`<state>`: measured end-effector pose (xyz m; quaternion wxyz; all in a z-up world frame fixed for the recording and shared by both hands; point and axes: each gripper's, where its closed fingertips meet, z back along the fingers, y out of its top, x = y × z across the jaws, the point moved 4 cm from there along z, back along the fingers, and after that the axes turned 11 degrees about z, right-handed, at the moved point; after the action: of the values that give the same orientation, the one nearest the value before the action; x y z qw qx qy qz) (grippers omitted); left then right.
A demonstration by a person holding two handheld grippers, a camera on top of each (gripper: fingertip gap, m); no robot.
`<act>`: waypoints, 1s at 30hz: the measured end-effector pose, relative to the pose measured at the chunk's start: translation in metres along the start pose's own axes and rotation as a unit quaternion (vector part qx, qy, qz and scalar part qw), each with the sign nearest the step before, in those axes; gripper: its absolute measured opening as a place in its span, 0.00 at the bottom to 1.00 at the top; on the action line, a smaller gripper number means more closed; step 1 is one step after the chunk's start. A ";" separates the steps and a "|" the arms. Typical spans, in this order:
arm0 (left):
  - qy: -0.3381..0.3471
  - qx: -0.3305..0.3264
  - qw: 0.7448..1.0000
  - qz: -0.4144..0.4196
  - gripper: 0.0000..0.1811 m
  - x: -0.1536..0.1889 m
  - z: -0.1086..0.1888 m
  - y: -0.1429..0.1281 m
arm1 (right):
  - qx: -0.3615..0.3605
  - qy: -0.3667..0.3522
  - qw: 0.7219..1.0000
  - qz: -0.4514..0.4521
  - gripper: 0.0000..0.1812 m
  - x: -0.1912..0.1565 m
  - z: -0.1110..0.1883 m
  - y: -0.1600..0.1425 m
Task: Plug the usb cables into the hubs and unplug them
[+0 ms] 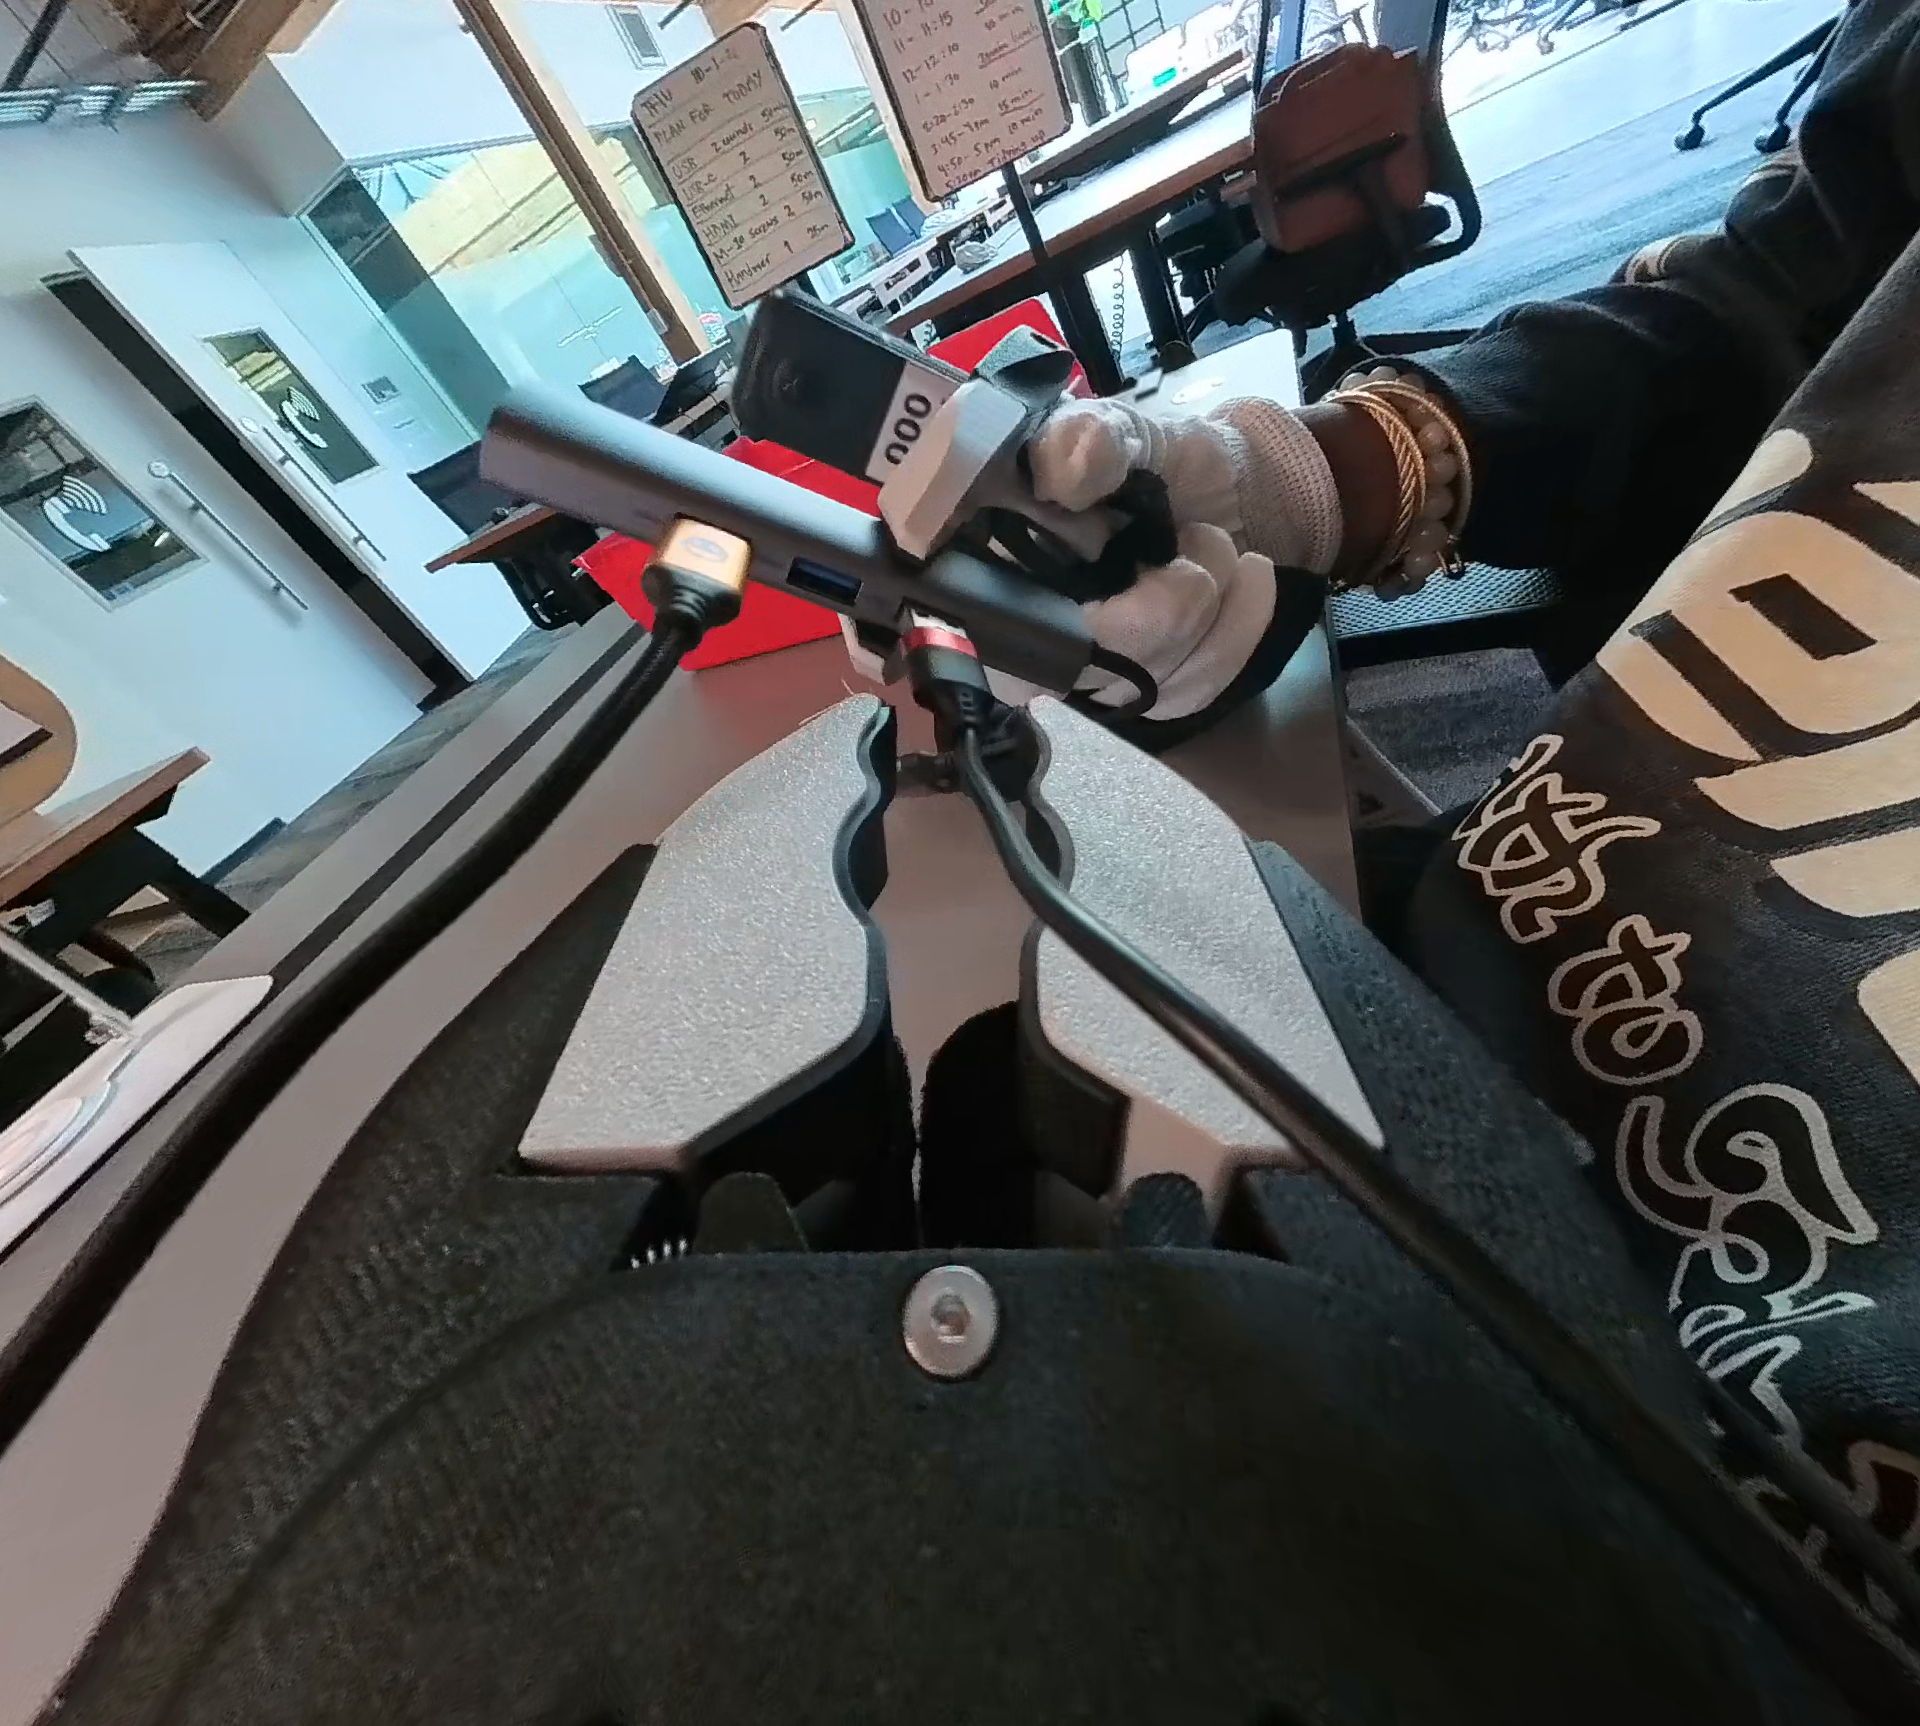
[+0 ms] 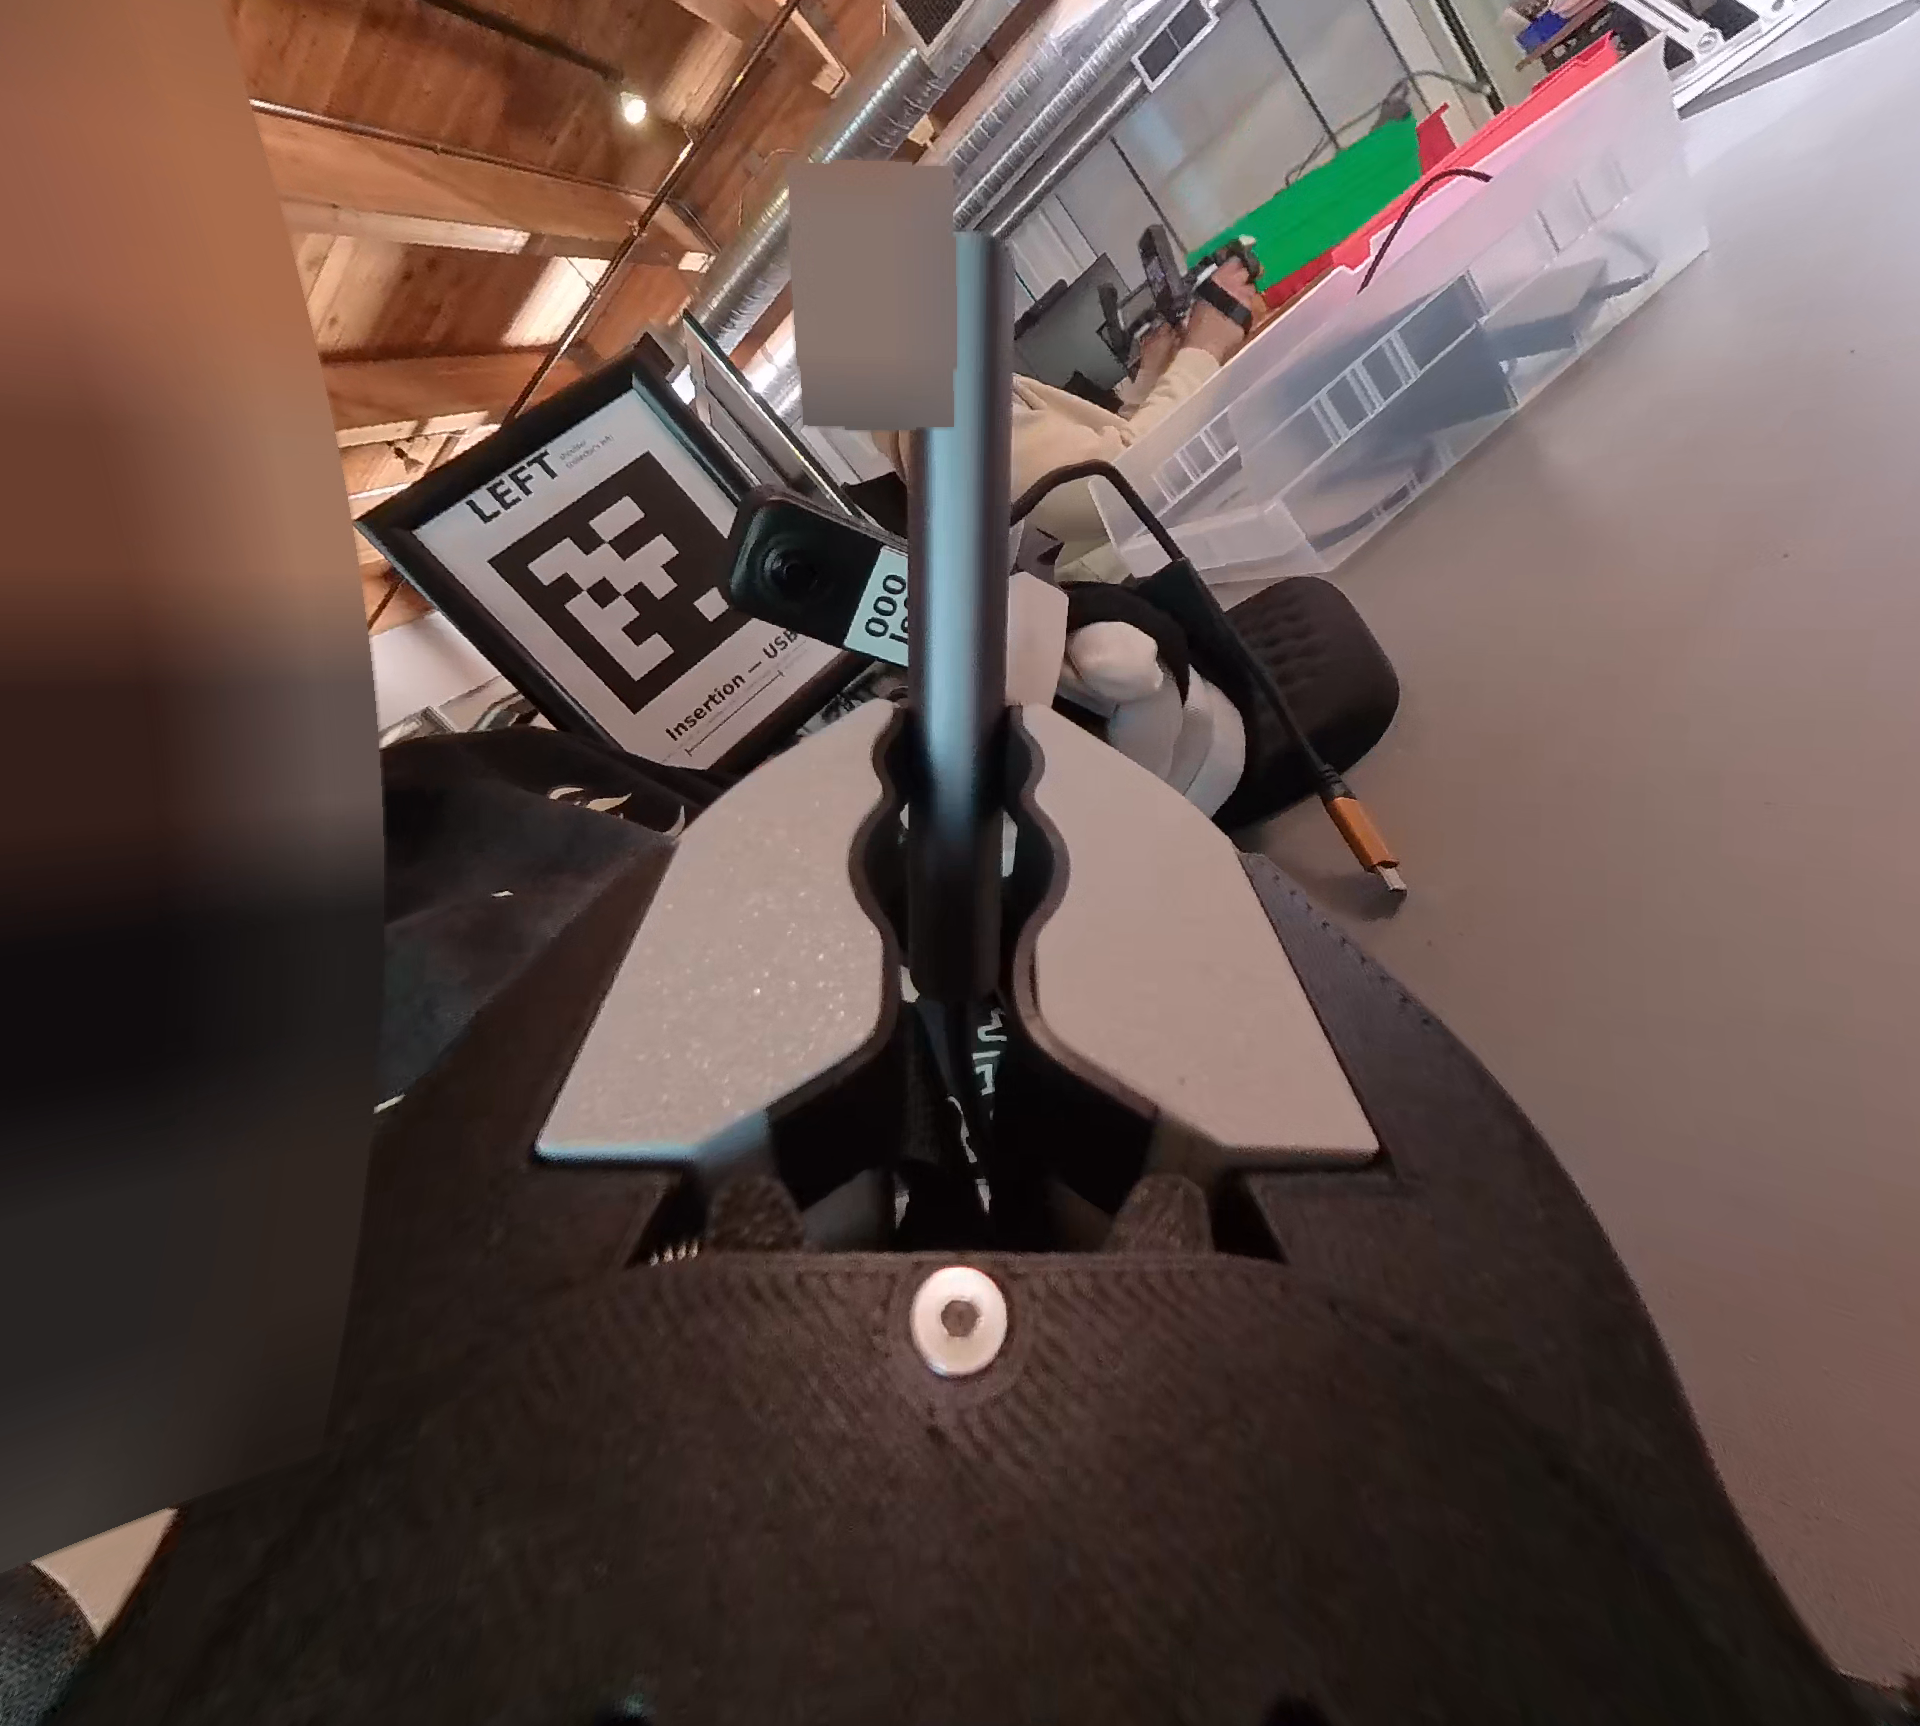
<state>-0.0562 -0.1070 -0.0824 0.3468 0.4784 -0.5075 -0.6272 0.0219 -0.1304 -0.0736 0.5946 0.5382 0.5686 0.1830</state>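
Hub first: in the left wrist view the long dark grey metal USB hub (image 1: 665,487) is up in the air over the dark table (image 1: 1226,741), tipped down to the right. The right claw (image 1: 899,559) far off is pinching it near its right end, and a white-gloved hand (image 1: 1174,523) holds that claw. A shiny orange plug (image 1: 696,556) on a thick black braided cable (image 1: 613,710) sits in one hole of the hub. Just beside it is a blue hole (image 1: 826,580) with nothing in it. A plug with a red ring (image 1: 928,643) touches the hub next to that; how far in it goes, I cannot tell. The left claw (image 1: 956,720) is squeezed shut on the black back part of this plug, and its thin smooth black cable (image 1: 1122,938) runs back over the right finger.

From the right wrist view, the hub stands straight up, seen from its thin edge, and the right claw is clamped tight around it. Behind it is the left claw with its round camera. Another orange plug (image 2: 1369,850) lies loose on the grey table (image 2: 1662,741). A clear plastic box (image 2: 1403,388) rests farther back, and a black-framed sign (image 2: 592,596) leans at the left.
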 end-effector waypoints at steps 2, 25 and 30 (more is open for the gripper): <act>0.000 0.005 1.000 0.004 0.11 -0.001 0.001 0.001 | 0.008 0.001 1.000 -0.004 0.09 0.000 0.001 0.002; -0.047 0.013 0.998 0.029 0.05 0.005 0.006 0.003 | -0.022 0.005 1.000 -0.004 0.10 -0.002 -0.002 -0.005; -0.055 0.012 0.998 0.026 0.04 0.008 0.006 0.003 | -0.027 0.022 0.999 -0.015 0.10 -0.003 -0.002 -0.005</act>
<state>-0.0647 -0.1132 -0.0808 0.3290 0.4343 -0.5452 -0.6371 0.0171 -0.1343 -0.0762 0.5993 0.5091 0.5841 0.2011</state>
